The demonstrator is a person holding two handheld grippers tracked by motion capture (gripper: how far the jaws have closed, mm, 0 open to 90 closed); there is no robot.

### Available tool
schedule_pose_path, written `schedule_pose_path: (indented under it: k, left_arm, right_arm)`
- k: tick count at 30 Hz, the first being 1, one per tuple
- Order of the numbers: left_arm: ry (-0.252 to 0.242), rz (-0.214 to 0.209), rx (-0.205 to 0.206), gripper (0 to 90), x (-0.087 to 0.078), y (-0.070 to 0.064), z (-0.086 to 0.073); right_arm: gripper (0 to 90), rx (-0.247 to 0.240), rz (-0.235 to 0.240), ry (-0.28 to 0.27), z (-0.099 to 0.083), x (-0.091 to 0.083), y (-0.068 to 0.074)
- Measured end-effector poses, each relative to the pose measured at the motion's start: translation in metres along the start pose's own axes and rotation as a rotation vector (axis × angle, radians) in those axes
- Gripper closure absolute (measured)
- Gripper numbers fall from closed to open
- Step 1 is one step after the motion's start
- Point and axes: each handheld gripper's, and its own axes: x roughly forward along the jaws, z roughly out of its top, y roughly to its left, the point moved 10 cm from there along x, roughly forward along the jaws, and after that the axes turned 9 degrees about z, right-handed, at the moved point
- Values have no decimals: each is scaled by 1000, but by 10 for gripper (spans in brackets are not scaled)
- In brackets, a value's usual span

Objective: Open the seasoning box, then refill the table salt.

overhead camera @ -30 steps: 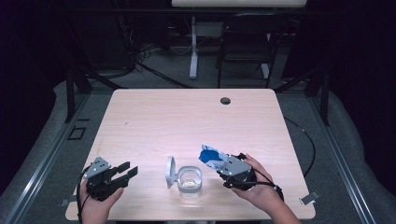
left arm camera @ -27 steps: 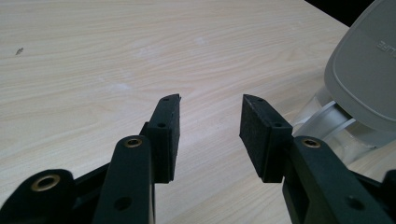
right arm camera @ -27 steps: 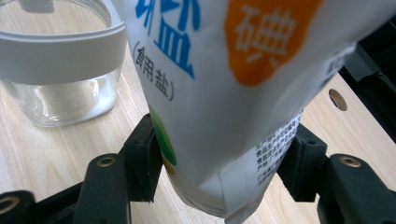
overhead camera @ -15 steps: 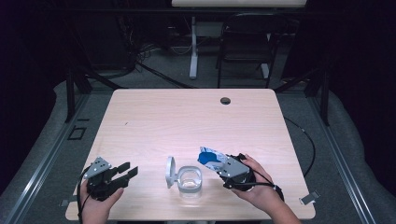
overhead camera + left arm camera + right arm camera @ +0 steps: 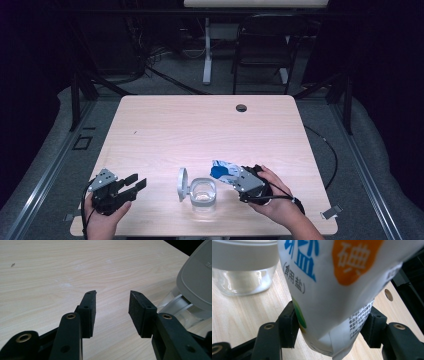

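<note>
The pale wooden bench carries a clear round glass jar with its grey hinged lid up. Just beside it, the right hand-held gripper clamps a white printed salt pouch. The left hand-held gripper gapes wide, empty.

— What do we see besides the work itself?
— A pale rectangular wooden table with a round dark cable hole near its far edge.
— And past it?
— We make out a black chair and a white post.
</note>
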Motion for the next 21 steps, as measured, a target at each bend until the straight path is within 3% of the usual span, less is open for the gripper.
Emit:
schedule_pose_path:
  k: [13, 21]
  left_arm:
    - [-8, 7, -6, 581, -3, 2, 1]
    - [-11, 6, -10, 578, -2, 2, 1]
  right_arm:
    - [403, -70, -24, 29, 1, 1, 0]
    - [404, -144, -51, 69, 0, 2, -1]
